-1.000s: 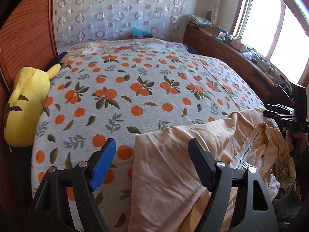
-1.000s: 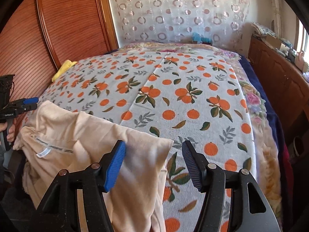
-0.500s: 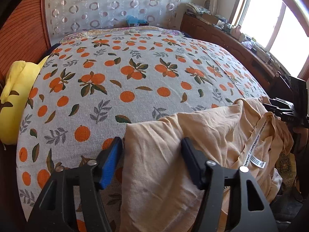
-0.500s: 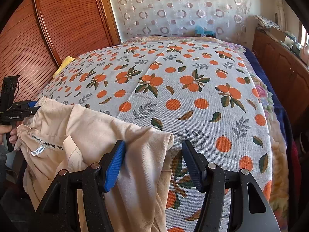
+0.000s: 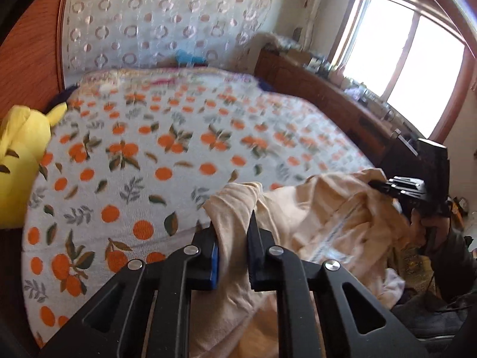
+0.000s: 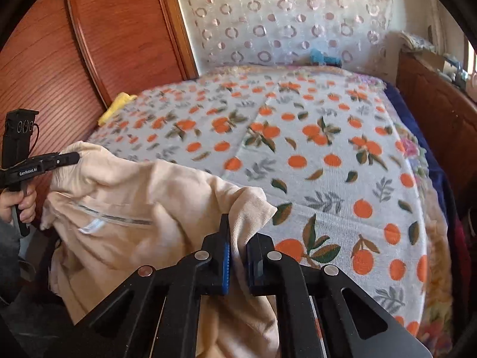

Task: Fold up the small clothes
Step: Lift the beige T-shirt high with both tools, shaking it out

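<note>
With both tongs closing, our left tongs [image 5: 232, 238] and right tongs [image 6: 238, 240] pinched the cream garment [image 6: 143, 197] at the bed's [image 6: 328, 149] six-o'clock edge, still bunched, folding barely begun.

The left tool [image 5: 232, 247], at the lower centre of its own view, is matte black, with a blue pad on one finger and round silver screws on angular, cut-out arms. The right tool [image 6: 237, 256] looks the same. At the other view's left edge, white "GenRobot.AI" lettering marks the left tool's black body.
</note>
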Tool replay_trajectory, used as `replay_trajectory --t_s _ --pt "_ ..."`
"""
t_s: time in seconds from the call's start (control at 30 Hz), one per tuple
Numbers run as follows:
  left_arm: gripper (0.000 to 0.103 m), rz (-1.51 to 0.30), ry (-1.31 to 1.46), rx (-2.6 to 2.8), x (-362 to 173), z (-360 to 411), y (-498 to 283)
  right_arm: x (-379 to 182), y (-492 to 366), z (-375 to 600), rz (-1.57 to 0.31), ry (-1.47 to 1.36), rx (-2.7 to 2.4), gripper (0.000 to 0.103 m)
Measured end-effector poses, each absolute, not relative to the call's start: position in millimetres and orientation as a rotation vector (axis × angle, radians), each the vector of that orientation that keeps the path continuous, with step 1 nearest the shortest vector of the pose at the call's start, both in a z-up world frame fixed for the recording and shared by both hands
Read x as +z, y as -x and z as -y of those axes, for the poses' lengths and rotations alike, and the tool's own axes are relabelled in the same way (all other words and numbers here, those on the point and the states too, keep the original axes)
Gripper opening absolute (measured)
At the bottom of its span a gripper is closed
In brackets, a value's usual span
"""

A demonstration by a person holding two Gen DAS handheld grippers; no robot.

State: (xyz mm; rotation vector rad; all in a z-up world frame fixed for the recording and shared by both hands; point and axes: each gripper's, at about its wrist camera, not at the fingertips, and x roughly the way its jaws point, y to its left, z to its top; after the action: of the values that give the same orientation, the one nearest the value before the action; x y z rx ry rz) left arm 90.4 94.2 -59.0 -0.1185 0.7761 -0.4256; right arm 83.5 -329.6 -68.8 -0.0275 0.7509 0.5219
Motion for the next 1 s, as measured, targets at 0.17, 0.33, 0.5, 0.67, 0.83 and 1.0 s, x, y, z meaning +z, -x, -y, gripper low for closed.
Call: replay_trajectory --t_s 0.17,0.33,0.5,0.67,0.83,1.0 --pt "0.015 -0.609 0.104 -0.434 8.2 -96.1 -48.7 -1.1 -40.7 343.9 -0.594 0.044 0.49 0.008" --pt "0.015 -0.447 0.095 -0.456 69.7 -96.0 -17.7 69.8 -3.5 367.0 -0.435 0.052 0.45 0.007" --pt "0.015 -0.312 0.043 -0.463 125.4 -91.1 1.2 131.5 25.9 376.0 -0.295 0.108 0.439 0.007" --pt "0.015 -0.208 0.002 -0.427 168.8 -96.7 3.3 179.7 43.0 375.2 -0.178 0.165 0.43 0.007" --pt "0.015 -0.172 -0.033 -0.386 195.2 -102.3 -18.8 219.1 35.1 368.6 -0.096 0.217 0.416 0.007" --pt "0.015 -0.17 -0.042 -0.328 212.7 -109.5 -71.3 237.6 -13.7 353.2 -0.092 0.261 0.395 0.007"
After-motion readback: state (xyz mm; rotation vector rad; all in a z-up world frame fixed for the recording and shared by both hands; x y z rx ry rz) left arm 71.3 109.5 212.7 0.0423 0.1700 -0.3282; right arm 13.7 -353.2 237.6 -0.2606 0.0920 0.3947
